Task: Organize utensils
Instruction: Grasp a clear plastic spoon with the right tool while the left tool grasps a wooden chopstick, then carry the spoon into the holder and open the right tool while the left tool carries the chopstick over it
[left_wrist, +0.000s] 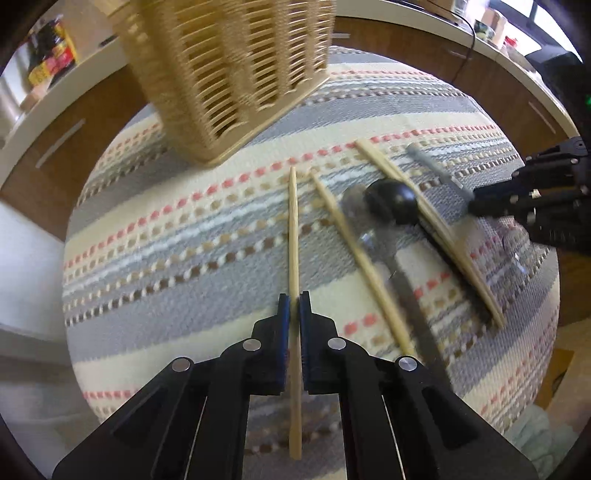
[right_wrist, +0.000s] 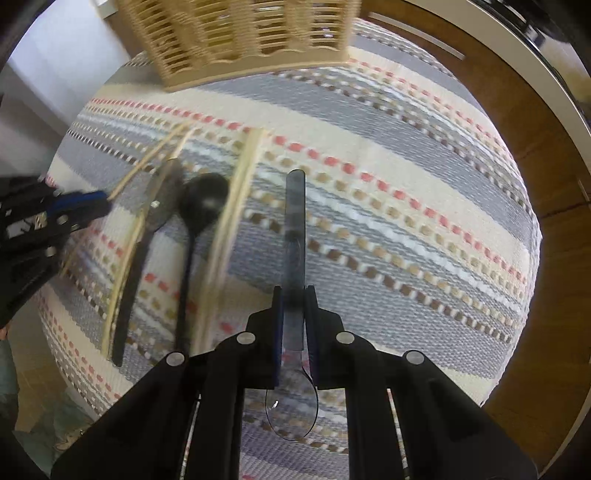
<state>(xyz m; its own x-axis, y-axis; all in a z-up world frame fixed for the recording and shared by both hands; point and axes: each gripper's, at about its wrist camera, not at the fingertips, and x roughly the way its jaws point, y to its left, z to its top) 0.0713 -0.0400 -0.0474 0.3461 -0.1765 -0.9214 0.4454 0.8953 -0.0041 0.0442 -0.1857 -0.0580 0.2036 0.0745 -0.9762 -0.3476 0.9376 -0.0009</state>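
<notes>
My left gripper (left_wrist: 294, 306) is shut on a wooden chopstick (left_wrist: 293, 229) that lies along the striped cloth (left_wrist: 184, 229), pads pressing its lower half. To its right lie another chopstick (left_wrist: 362, 258), a black spoon (left_wrist: 391, 201) and a pair of chopsticks (left_wrist: 436, 229). My right gripper (right_wrist: 294, 295) is shut on the handle of a clear plastic spoon (right_wrist: 295, 221), whose bowl shows behind the fingers. The woven utensil basket (left_wrist: 229, 74) stands at the far side of the table, also visible as the basket (right_wrist: 240, 33) in the right wrist view.
The round table's edge (right_wrist: 517, 332) drops off close on the right. A wooden cabinet with a white top (left_wrist: 55, 122) curves behind the table, with jars (left_wrist: 51, 55) on it. The left gripper (right_wrist: 92, 201) shows at the left of the right wrist view, near a grey spoon (right_wrist: 162, 199).
</notes>
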